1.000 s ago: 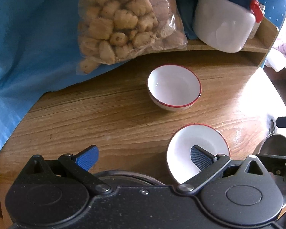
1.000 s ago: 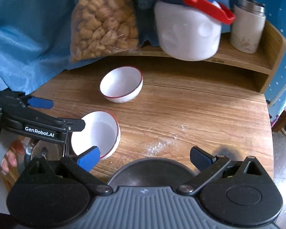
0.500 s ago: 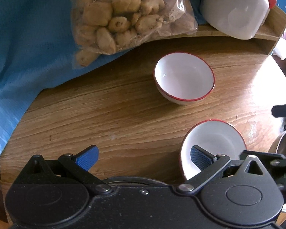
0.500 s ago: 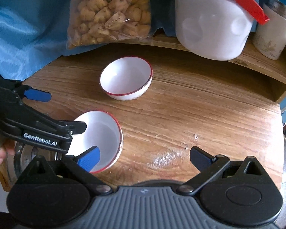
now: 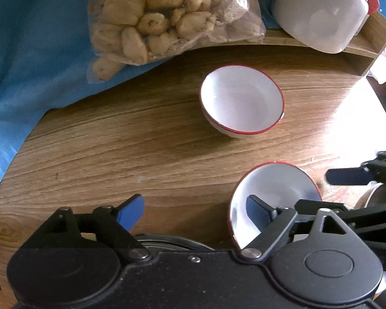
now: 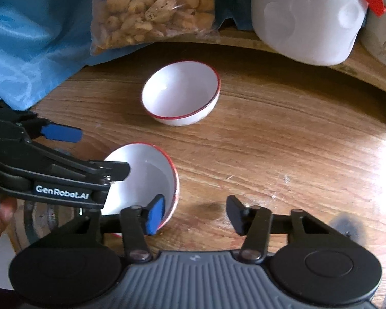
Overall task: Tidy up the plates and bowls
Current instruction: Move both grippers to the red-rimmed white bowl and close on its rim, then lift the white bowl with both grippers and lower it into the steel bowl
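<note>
Right gripper (image 6: 195, 215) narrowed beside near bowl (image 6: 151, 177) | left gripper (image 5: 195, 212) wide | white, red-rimmed

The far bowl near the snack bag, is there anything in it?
Empty. The far bowl sits upright on the table, and both views show only its bare white inside, nothing in it.

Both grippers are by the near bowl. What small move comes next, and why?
Probably close the right gripper on the near bowl. Its left finger is inside the tilted bowl's rim while its jaws stand open; the far bowl sits upright and free to receive it.
</note>
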A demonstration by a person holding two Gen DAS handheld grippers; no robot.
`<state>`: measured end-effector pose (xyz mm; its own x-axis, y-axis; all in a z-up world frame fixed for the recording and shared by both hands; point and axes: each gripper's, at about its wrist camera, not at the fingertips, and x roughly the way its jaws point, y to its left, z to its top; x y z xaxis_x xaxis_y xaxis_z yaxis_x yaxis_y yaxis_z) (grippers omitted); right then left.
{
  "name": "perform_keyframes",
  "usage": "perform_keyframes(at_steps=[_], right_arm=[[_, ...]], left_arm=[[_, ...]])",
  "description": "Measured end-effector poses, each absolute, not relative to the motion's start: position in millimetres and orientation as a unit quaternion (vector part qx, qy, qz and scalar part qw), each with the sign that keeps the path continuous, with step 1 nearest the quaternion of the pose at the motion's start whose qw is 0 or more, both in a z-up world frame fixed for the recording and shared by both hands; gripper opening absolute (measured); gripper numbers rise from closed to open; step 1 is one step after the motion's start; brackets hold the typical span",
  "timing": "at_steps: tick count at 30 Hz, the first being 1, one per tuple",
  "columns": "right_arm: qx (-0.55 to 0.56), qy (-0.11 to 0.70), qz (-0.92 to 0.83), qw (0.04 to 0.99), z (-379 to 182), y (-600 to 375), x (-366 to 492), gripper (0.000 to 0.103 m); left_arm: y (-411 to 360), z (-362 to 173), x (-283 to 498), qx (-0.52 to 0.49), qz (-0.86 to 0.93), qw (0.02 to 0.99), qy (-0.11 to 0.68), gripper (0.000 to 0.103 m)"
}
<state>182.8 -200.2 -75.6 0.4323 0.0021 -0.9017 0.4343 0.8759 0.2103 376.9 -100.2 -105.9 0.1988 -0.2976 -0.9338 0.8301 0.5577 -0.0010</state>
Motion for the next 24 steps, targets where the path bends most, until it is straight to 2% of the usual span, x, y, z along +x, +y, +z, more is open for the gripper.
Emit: perform_keyframes(at_steps=[5, 7, 9, 11, 16, 18, 24], right_arm=[[0.227, 0.512, -0.114, 0.821, -77, -199, 183, 0.037], [0.226, 0.514, -0.111, 0.820, -77, -198, 185, 0.034], [0.228, 0.515, -0.108, 0.819, -78, -197, 189, 0.030], [0.235, 0.517, -0.110, 0.816, -81, -197, 191, 0.028], [0.235, 0.515, -0.104, 0.818, -83, -193, 195, 0.017], [0.250, 0.511, -0.100, 0.817, -84, -195, 194, 0.013], [0.276, 0.502, -0.108, 0.812, -86, -202, 190, 0.010]], left_arm=[[-104, -106, 372, 0.263, -0.392, 0.720, 0.509, 0.071], [-105, -107, 369, 0.255, -0.393, 0.714, 0.520, 0.066], [-106, -110, 370, 0.244, -0.393, 0.707, 0.534, 0.054], [-106, -111, 372, 0.228, -0.399, 0.702, 0.543, 0.046], [-108, -111, 371, 0.215, -0.405, 0.701, 0.546, 0.029], [-109, -110, 371, 0.207, -0.411, 0.697, 0.550, 0.015], [-108, -110, 367, 0.186, -0.409, 0.697, 0.558, 0.008]])
